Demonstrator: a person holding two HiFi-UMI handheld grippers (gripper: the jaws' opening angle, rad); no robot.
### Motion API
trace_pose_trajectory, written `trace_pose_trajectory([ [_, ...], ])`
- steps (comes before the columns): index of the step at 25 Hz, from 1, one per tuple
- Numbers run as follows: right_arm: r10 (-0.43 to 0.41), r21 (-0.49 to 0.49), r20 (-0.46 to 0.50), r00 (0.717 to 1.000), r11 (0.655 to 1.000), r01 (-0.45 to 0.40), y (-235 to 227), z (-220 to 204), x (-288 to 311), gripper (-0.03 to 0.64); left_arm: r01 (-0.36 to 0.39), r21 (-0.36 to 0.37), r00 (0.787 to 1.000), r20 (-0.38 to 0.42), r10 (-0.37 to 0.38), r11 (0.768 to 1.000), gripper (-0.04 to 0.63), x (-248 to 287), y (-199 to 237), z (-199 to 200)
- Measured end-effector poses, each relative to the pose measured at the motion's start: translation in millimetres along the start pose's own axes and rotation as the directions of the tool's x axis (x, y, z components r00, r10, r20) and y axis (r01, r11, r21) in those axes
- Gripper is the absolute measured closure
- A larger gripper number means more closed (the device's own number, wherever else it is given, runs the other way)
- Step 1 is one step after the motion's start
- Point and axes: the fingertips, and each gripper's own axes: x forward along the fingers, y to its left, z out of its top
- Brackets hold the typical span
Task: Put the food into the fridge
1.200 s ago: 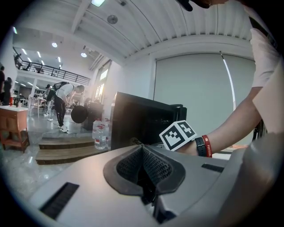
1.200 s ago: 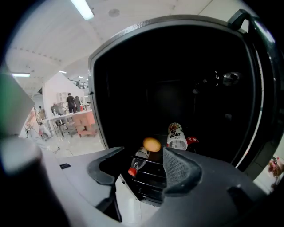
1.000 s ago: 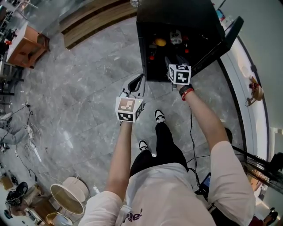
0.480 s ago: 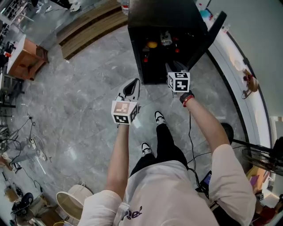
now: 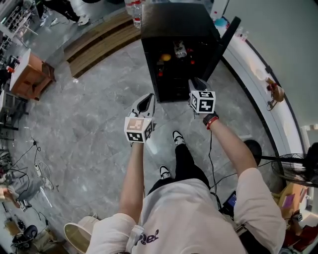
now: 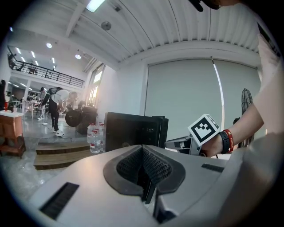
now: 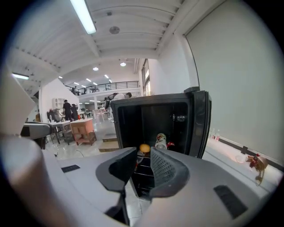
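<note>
A black mini fridge (image 5: pixel 179 22) stands on the grey floor with its door (image 5: pixel 222 42) swung open to the right. On its shelves lie an orange fruit (image 5: pixel 165 57), a can (image 5: pixel 180 49) and some red items. My right gripper (image 5: pixel 196 83) hovers just in front of the fridge's lower edge. In the right gripper view the jaws (image 7: pixel 143 166) are closing with nothing between them, and the orange fruit (image 7: pixel 144 147) and can (image 7: pixel 161 141) show beyond. My left gripper (image 5: pixel 147 101) hangs left of the fridge, shut and empty, its pads (image 6: pixel 153 166) meeting.
Water bottles (image 5: pixel 133 7) stand by wooden steps (image 5: pixel 99 32) left of the fridge. A wooden table (image 5: pixel 27 69) is at far left. A white ledge (image 5: pixel 256 69) with a small toy (image 5: pixel 272 92) runs along the right wall, with a fan (image 5: pixel 293 168) below. Cables lie on the floor (image 5: pixel 20 158).
The fridge now sits higher and smaller in the head view. Both grippers are a little farther back from it. Neither gripper has taken hold of anything.
</note>
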Motion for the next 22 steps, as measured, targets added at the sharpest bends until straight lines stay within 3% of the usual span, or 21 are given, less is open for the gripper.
trace_pose_trajectory([
  [22, 0.020, 0.014, 0.090, 0.996, 1.000, -0.021, 31, 7, -142, 0.581, -0.033, 0.018, 0.995, 0.096, 0.031, 0.999, 0.577, -94, -37, 41],
])
